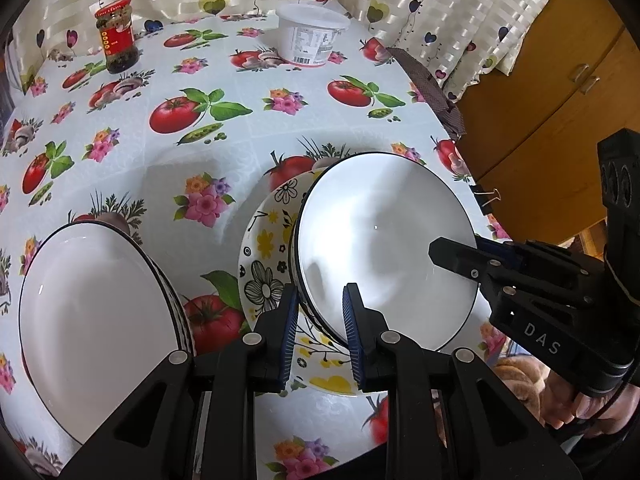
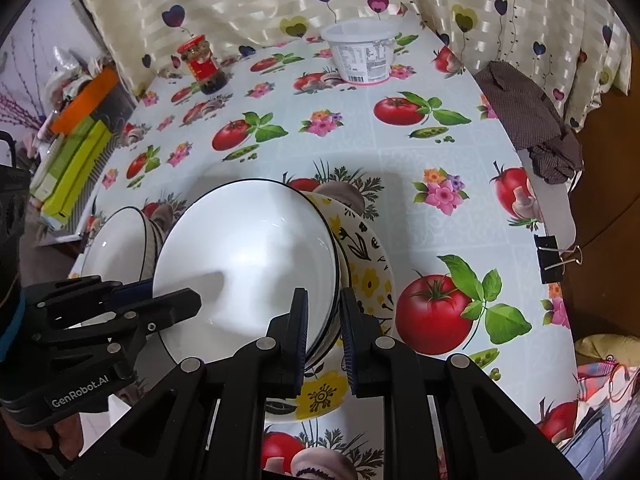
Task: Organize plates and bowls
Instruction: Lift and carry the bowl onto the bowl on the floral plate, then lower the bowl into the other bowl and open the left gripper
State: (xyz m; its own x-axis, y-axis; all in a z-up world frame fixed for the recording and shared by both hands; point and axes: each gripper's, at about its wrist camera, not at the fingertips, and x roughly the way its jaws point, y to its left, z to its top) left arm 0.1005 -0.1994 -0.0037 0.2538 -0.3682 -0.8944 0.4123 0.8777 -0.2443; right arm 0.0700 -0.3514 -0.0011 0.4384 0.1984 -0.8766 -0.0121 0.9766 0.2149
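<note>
Clamped on opposite rims by the left hand-held gripper (image 1: 320, 332) and the right hand-held gripper (image 2: 324, 336), both nearly closed, the white bowl (image 1: 380, 248) is held on the flowered plate (image 1: 268, 264) on the desk (image 1: 240, 152), seemingly being set down, so release is judged next, with a second bowl (image 1: 96, 320) beside

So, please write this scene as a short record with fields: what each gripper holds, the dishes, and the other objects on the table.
left gripper: shut on the left rim of the white bowl with thin dark rim
right gripper: shut on the same bowl's right rim
under bowl: floral-patterned plate
bowl and plate touching: cannot tell
second white bowl: on the table, left of the plate
far side: red-lidded glass jar, white plastic tub
surface: tomato-print tablecloth
</note>
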